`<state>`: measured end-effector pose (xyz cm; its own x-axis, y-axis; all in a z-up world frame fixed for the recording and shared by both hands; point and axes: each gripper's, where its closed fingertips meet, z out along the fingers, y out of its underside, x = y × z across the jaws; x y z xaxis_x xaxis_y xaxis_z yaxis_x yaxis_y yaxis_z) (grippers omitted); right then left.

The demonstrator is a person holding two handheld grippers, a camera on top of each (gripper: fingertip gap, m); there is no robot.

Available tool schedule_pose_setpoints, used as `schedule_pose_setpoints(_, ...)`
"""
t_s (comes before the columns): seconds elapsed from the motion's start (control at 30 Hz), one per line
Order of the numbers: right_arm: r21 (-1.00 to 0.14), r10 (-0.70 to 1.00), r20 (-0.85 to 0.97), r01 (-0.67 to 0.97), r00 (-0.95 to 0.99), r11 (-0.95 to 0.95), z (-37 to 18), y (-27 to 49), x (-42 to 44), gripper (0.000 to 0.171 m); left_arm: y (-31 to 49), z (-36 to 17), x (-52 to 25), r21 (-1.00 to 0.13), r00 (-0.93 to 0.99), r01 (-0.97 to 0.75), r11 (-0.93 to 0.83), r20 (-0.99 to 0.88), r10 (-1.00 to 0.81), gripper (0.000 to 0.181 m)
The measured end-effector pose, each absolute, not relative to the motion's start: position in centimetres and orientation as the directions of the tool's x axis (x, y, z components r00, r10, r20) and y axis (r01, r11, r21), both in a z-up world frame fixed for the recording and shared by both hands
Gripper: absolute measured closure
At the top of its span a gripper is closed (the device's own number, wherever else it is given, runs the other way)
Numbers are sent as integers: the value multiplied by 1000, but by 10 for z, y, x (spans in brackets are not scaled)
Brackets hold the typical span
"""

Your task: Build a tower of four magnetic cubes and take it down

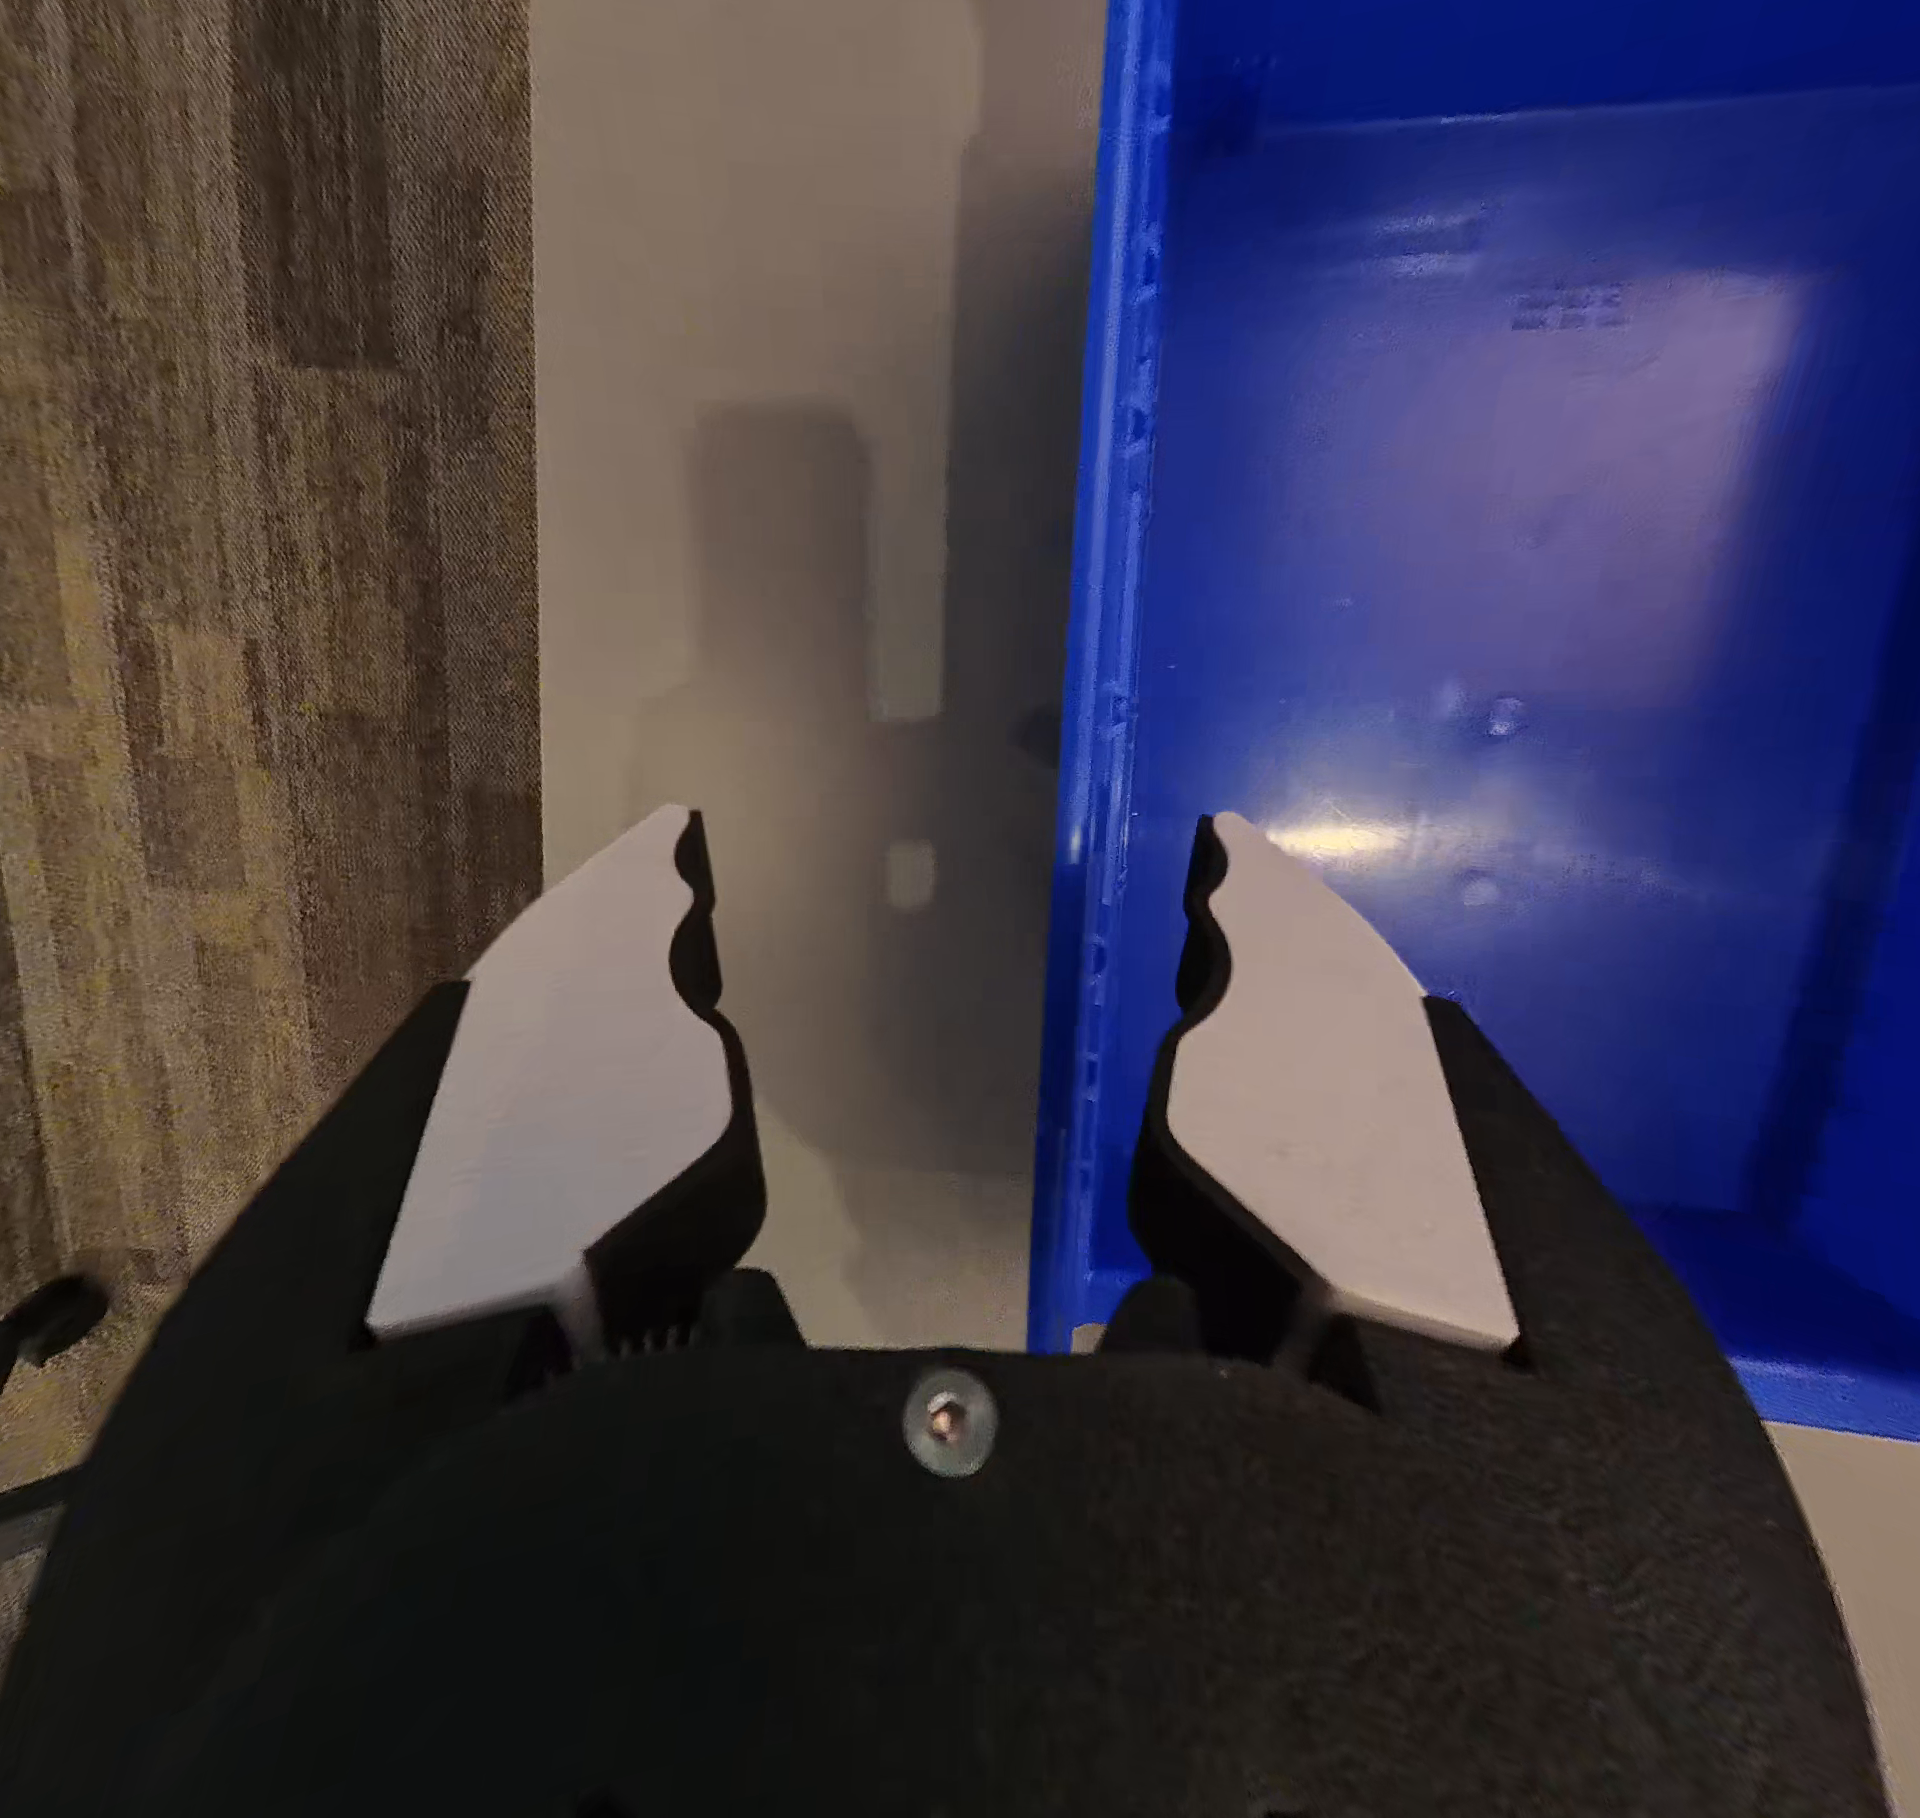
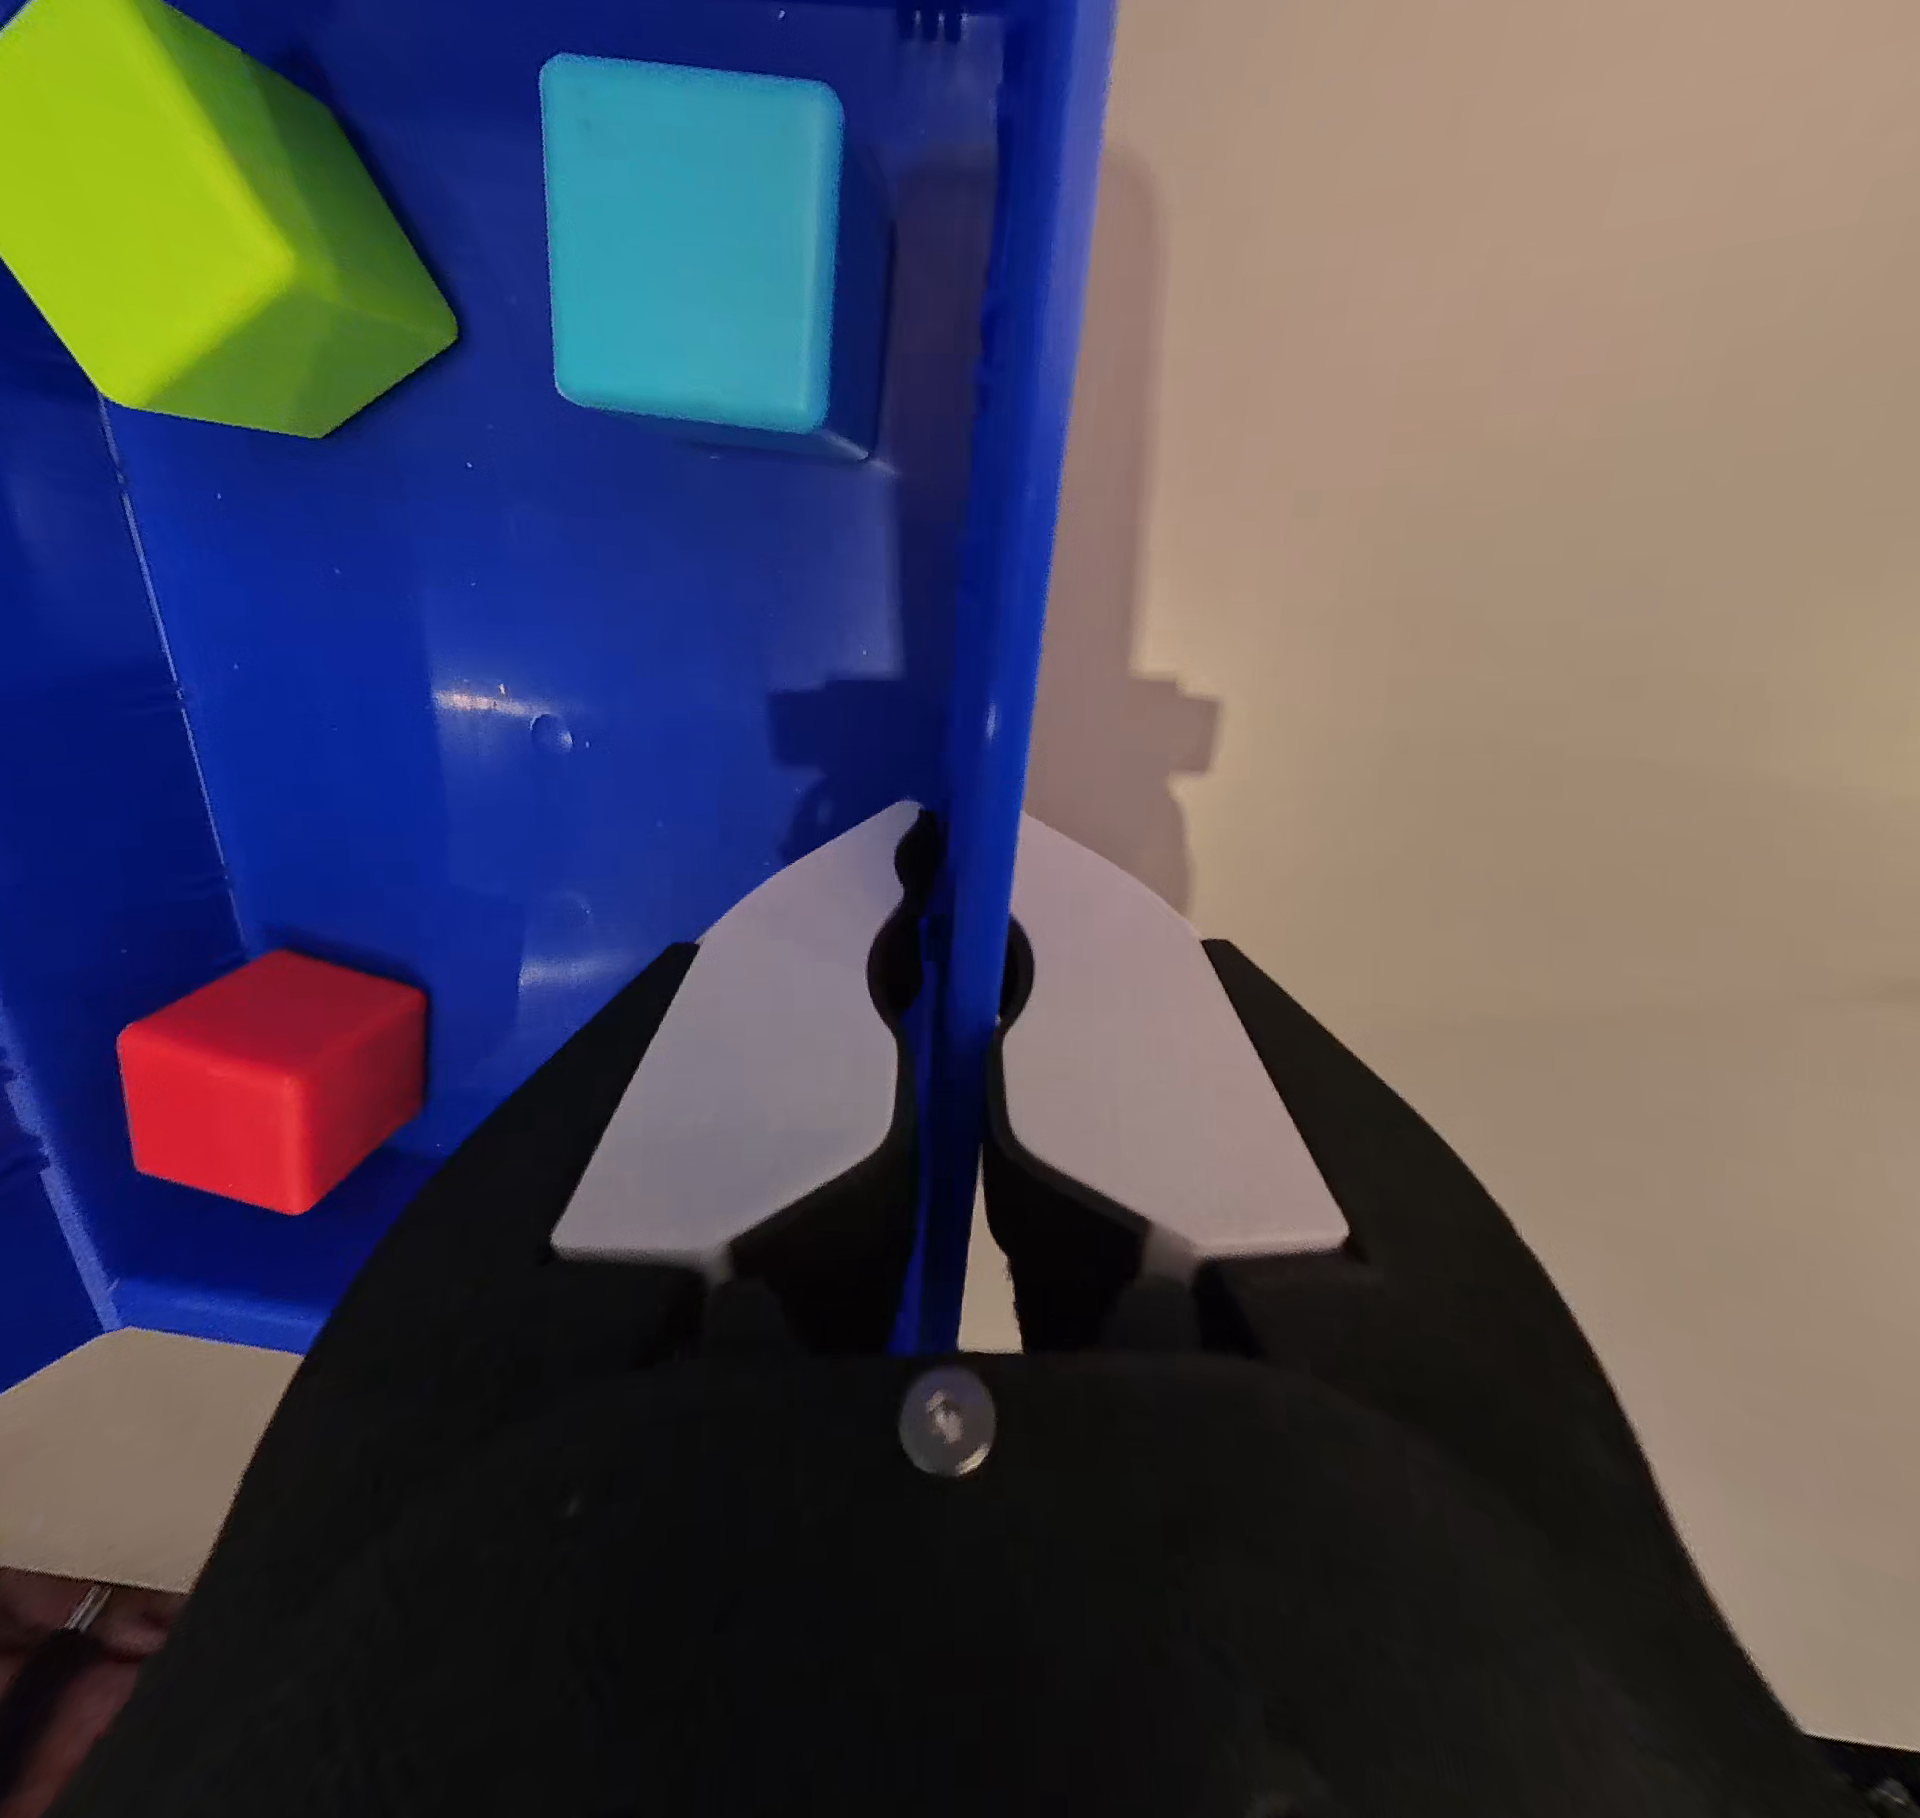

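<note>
My right gripper [image 2: 961,838] is clamped on the right side wall of the blue bin [image 2: 987,521]: one white finger [image 2: 769,1072] sits inside the bin, the other outside over the table, and the wall runs straight up between them. Jaws are pressed against the plastic on both sides.

Inside the bin, nearest to that gripper, a red cube [image 2: 270,1077] sits on the floor near the front-left corner. Farther back, a cyan cube [image 2: 691,241] lies flat close to the gripped wall. Left of it, a lime green cube [image 2: 197,199] is turned at an angle to the walls, and the frame's left edge cuts it off. All three are apart, none stacked. I see only three cubes; I cannot tell where the fourth is.

My left gripper [image 1: 951,823] is released, jaws wide apart, nothing between them. It hovers across the bin's left wall [image 1: 1117,625]: the left fingertip is over the beige table [image 1: 727,210], the right one over the bin floor. That part of the bin floor is bare and glossy. Beyond the table's left edge lies brown patterned carpet [image 1: 260,418].
</note>
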<state>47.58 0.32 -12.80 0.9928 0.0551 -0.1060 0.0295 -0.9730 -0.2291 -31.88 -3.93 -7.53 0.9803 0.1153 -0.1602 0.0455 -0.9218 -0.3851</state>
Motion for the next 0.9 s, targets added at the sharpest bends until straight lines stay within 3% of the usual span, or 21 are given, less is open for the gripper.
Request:
schedule_pose_setpoints(0.13,-235,60,-133,28,989,-972,-128,1,473,163,-51,-96,-320,-290,986,38,-956,-145,83,106)
schedule_pose_setpoints(0.27,-231,88,-133,56,987,-971,-128,-1,471,163,-62,-113,-310,-198,997,24,-980,-71,38,129)
schedule_pose_setpoints(0.4,-217,124,-144,91,982,-972,-128,-3,463,162,-61,-120,-290,-173,999,-27,-985,21,-31,168)
schedule_pose_setpoints(0.63,-176,146,-146,120,978,-977,-128,-4,439,162,-60,-120,-268,-141,997,-52,-989,53,-60,173)
schedule_pose_setpoints(0.9,-137,220,-152,200,964,-970,-128,-6,390,162,-58,-118,-234,-96,983,-183,-978,-39,-180,163)
